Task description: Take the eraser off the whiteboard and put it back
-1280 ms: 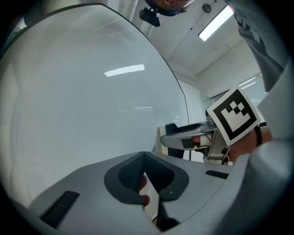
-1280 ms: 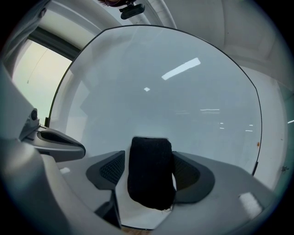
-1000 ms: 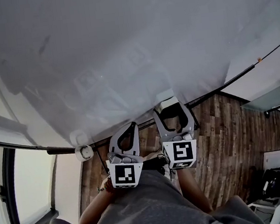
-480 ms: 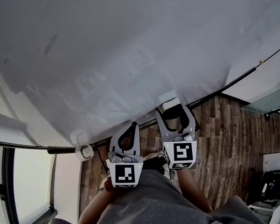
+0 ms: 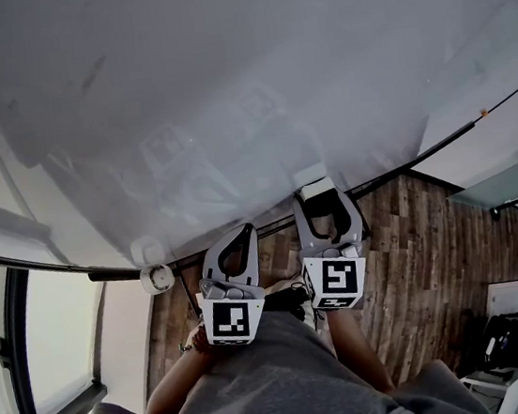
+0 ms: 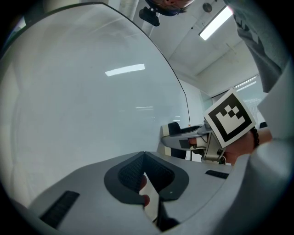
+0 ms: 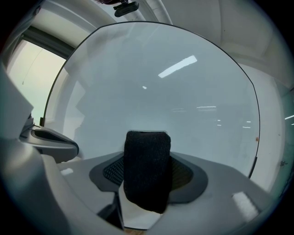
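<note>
right gripper (image 5: 322,199) jaws, just closing, pinch the eraser (image 7: 147,170) flat on the whiteboard (image 5: 224,83), its long axis upright between them. left gripper (image 6: 143,156), beside it, is pressed together and empty.

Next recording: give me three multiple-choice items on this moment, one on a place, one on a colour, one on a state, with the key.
1. Where is the eraser? A on the floor; B between the right gripper's jaws; C on a chair.
2. What colour is the eraser face turned toward the right gripper view? A black; B red; C yellow.
3. How do the left gripper's jaws stand? A wide apart; B on a marker; C together, empty.
Key: B, the right gripper's jaws have just been closing and now clamp the eraser's sides; A, black felt fills that view's middle; C, the tips meet with nothing between.
</note>
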Demonstrator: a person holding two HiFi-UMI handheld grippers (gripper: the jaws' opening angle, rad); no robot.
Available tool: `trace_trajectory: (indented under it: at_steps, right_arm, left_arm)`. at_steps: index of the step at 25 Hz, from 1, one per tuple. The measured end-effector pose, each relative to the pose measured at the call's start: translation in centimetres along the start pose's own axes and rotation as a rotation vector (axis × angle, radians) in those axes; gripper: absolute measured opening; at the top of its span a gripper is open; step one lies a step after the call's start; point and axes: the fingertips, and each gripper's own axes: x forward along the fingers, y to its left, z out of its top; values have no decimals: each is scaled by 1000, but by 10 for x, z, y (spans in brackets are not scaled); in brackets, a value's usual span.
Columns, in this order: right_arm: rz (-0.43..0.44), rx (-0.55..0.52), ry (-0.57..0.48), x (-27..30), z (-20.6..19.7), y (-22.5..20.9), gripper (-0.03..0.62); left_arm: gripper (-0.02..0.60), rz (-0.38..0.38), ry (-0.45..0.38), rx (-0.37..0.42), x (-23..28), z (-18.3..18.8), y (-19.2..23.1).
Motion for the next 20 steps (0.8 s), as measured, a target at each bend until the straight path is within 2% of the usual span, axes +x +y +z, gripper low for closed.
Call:
trace_trajectory:
  at_steps: [9,14,20]
  right_arm:
    - [-9,3,2,-1,0,1,262]
    - [-12,6,6,-1,-1,1,261]
    - [-20,12,7,-1,-2,0,256]
  left_arm:
    - [6,21,11,-12,-8,-4,6]
    - [6,26,-3,17,-8,-5,9]
    - [6,15,-6,-9,-7,-2,6]
